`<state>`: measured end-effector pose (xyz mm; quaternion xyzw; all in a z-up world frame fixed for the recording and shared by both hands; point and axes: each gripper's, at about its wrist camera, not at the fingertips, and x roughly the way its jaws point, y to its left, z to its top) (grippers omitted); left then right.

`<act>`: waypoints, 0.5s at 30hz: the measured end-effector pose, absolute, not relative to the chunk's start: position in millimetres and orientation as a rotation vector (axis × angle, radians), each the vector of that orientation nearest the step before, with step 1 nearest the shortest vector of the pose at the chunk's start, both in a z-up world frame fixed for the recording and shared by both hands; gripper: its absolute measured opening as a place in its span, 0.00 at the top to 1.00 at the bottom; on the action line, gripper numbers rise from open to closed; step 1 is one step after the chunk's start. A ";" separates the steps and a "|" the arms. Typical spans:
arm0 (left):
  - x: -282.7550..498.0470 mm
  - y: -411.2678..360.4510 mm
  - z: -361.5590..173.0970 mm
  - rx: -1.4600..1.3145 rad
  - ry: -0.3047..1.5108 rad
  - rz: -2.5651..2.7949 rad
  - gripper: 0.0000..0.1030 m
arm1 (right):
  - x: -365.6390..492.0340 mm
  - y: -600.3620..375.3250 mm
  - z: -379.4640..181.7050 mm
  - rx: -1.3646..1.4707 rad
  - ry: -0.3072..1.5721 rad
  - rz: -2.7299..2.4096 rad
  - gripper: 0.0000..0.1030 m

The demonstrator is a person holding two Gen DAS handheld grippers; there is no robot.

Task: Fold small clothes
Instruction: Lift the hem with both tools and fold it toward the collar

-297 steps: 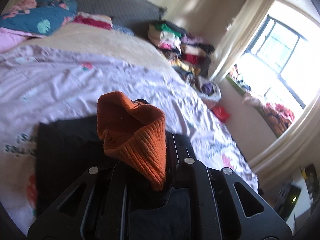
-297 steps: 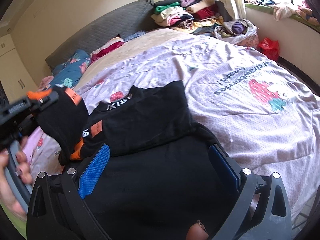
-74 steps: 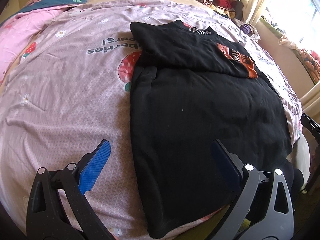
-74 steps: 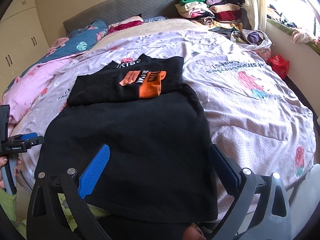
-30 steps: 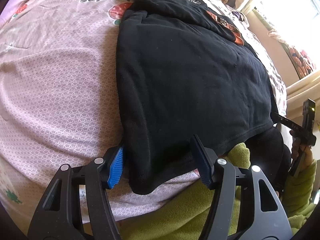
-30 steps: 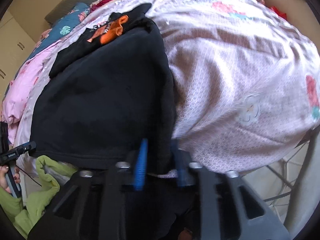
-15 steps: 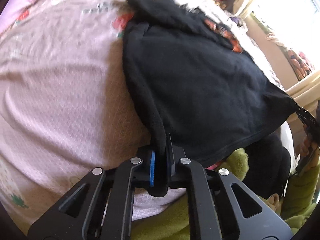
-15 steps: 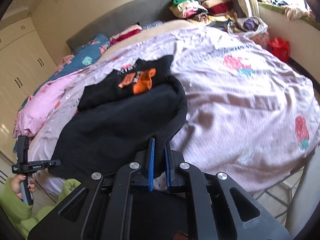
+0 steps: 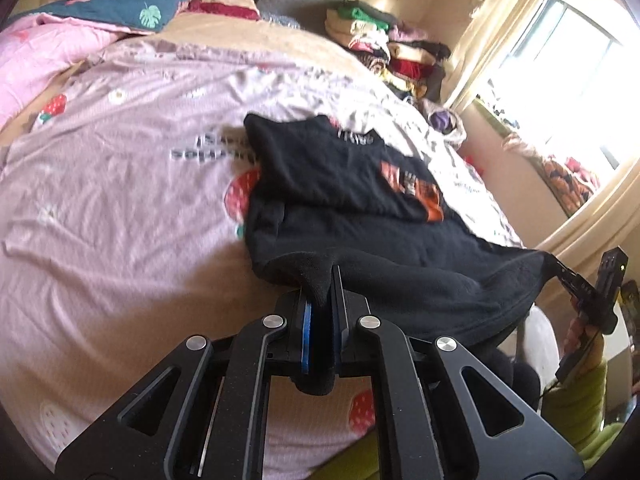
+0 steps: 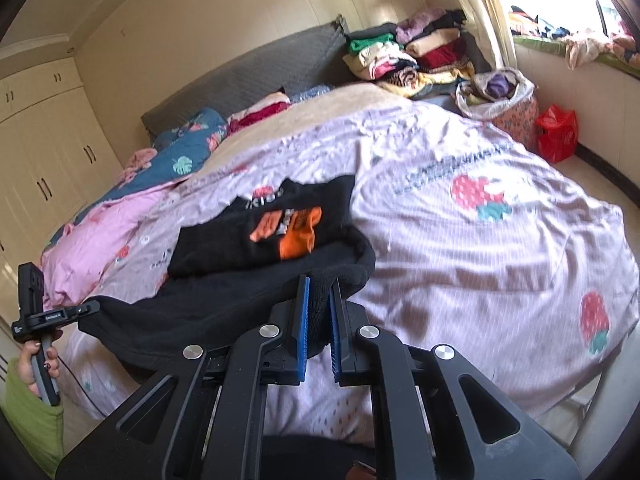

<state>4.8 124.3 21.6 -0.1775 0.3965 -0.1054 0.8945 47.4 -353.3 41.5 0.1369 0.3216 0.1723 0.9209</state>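
Observation:
A black garment (image 9: 400,276) (image 10: 224,300) lies on the lilac bed sheet (image 9: 120,208) (image 10: 480,248), its near hem lifted off the bed. My left gripper (image 9: 320,300) is shut on the hem's left corner. At the hem's other corner my right gripper (image 10: 319,304) is shut on the cloth too. Its far half carries its folded upper part, which bears an orange print (image 9: 416,190) (image 10: 292,228). Each view shows the other gripper at the frame's edge, held by a hand in a green sleeve (image 9: 580,396) (image 10: 32,420).
A heap of folded clothes (image 10: 408,52) sits at the bed's far corner by the grey headboard (image 10: 260,76). Pink and blue bedding (image 10: 120,208) lies along the left. A fabric bag (image 10: 500,100) and a red bag (image 10: 558,132) stand by the window wall.
Both grippers have risen with the black garment's near hem, lifting it off the bed edge. The left jaws, open around the hem a second ago, closed on it.

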 end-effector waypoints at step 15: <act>43.5 146.3 45.2 -0.452 0.667 -0.195 0.98 | 93.4 -345.9 73.5 0.287 0.583 0.314 0.92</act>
